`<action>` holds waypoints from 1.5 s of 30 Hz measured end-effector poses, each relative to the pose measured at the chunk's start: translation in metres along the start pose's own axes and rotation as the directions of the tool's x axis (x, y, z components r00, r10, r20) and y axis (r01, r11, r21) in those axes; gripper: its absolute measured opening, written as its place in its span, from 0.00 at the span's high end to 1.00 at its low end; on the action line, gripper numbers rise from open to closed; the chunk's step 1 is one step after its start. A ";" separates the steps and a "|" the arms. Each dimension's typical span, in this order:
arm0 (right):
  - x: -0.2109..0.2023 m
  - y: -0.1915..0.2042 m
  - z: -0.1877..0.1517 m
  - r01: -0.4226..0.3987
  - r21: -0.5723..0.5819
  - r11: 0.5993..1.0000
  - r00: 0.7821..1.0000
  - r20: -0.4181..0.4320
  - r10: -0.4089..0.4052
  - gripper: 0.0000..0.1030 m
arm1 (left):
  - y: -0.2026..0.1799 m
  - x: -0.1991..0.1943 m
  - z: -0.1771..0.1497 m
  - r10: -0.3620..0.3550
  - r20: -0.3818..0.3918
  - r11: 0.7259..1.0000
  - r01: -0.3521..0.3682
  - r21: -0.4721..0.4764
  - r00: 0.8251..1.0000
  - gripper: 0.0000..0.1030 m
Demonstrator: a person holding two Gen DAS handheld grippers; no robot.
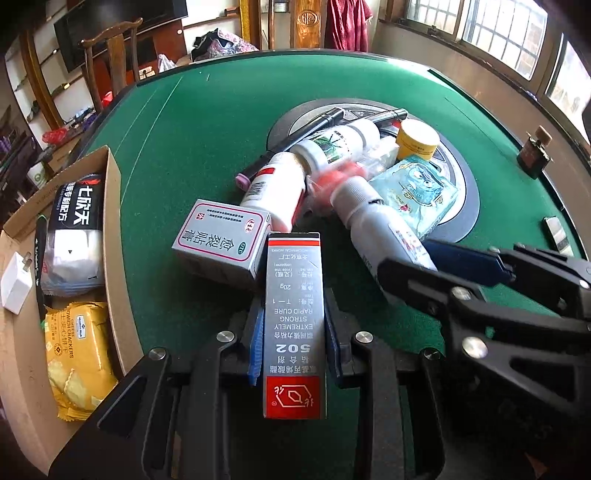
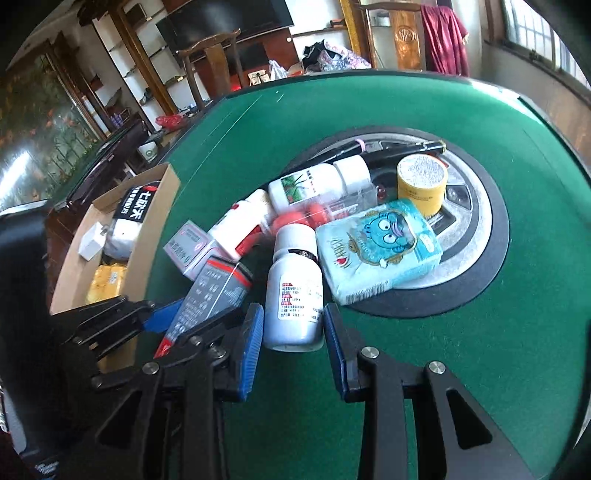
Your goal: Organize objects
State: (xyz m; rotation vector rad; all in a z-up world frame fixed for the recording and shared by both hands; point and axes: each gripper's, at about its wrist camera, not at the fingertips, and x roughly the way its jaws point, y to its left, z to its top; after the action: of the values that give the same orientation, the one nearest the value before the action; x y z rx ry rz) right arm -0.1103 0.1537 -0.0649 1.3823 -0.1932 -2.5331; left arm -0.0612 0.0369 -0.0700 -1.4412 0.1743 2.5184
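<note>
fingers (image 1: 255, 354) over green felt table (image 1: 207, 147), windows (image 1: 491, 29)

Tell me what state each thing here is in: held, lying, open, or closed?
Left gripper: shut on the grey-and-red 502 glue box.
Right gripper: jaws either side of the white plastic bottle; contact unclear.
White plastic bottle: lying down, capped.
Brown cardboard box: open, holding snacks.
Yellow round jar: upright, lidded.

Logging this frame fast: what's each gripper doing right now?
Left gripper: shut on the 502 glue box.
Right gripper: open, its fingers either side of the white bottle, not clamped.
</note>
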 end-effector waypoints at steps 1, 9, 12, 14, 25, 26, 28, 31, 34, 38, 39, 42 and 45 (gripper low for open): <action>0.001 0.001 0.001 0.013 -0.008 1.000 1.000 0.005 -0.013 0.66 | 0.000 0.000 0.000 0.000 0.001 1.000 0.000 -0.002 1.000 0.74; 0.015 0.000 0.004 0.016 -0.037 0.999 1.000 0.000 -0.016 0.65 | -0.004 0.000 -0.002 0.026 0.017 1.000 -0.026 0.001 1.000 0.74; 0.017 0.001 0.004 0.013 -0.046 0.999 1.000 -0.009 -0.014 0.65 | -0.004 0.000 -0.002 0.025 0.018 1.000 -0.025 0.001 1.000 0.73; 0.018 0.000 0.005 0.026 -0.053 0.998 1.000 -0.006 -0.026 0.65 | -0.004 0.000 -0.002 0.025 0.019 1.000 -0.025 0.002 1.000 0.73; 0.024 -0.009 0.022 0.058 -0.037 0.998 0.998 -0.030 -0.059 0.60 | -0.003 0.001 -0.001 0.024 0.025 1.000 -0.024 0.001 0.999 0.73; 0.023 -0.010 0.023 0.049 -0.031 0.998 0.998 -0.040 -0.051 0.67 | -0.004 0.001 0.000 0.028 0.029 1.000 -0.028 0.004 0.999 0.73; 0.023 -0.009 0.022 0.049 -0.039 0.998 0.998 -0.043 -0.051 0.67 | -0.005 0.001 -0.001 0.036 0.036 0.999 -0.036 0.008 0.999 0.73; 0.022 -0.008 0.021 0.052 -0.041 0.998 0.998 -0.041 -0.053 0.67 | -0.005 0.001 -0.001 0.037 0.039 0.999 -0.038 0.002 0.999 0.73; 0.021 -0.008 0.019 0.049 -0.042 0.998 0.998 -0.023 -0.050 0.67 | -0.006 0.001 -0.001 0.037 0.043 0.999 -0.037 0.002 0.998 0.73; 0.021 -0.007 0.016 0.054 -0.045 0.998 0.999 0.006 -0.053 0.66 | -0.008 0.002 -0.002 0.039 0.047 0.999 -0.039 0.010 0.998 0.73; 0.021 -0.007 0.016 0.048 -0.055 0.997 0.999 0.008 -0.048 0.66 | -0.009 0.002 -0.001 0.039 0.047 0.999 -0.040 0.011 0.998 0.73; 0.020 -0.010 0.015 0.026 -0.048 0.998 1.000 0.001 -0.026 0.64 | -0.008 0.002 -0.001 0.036 0.045 0.999 -0.037 0.005 0.998 0.73; 0.019 -0.012 0.014 -0.019 -0.033 0.999 1.000 0.007 0.019 0.50 | -0.007 0.002 -0.002 0.039 0.045 0.999 -0.039 0.000 0.998 0.70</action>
State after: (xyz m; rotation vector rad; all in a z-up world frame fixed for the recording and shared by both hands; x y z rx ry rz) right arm -0.1339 0.1599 -0.0759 1.3531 -0.1647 -2.5146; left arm -0.0590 0.0434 -0.0724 -1.3919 0.1979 2.5793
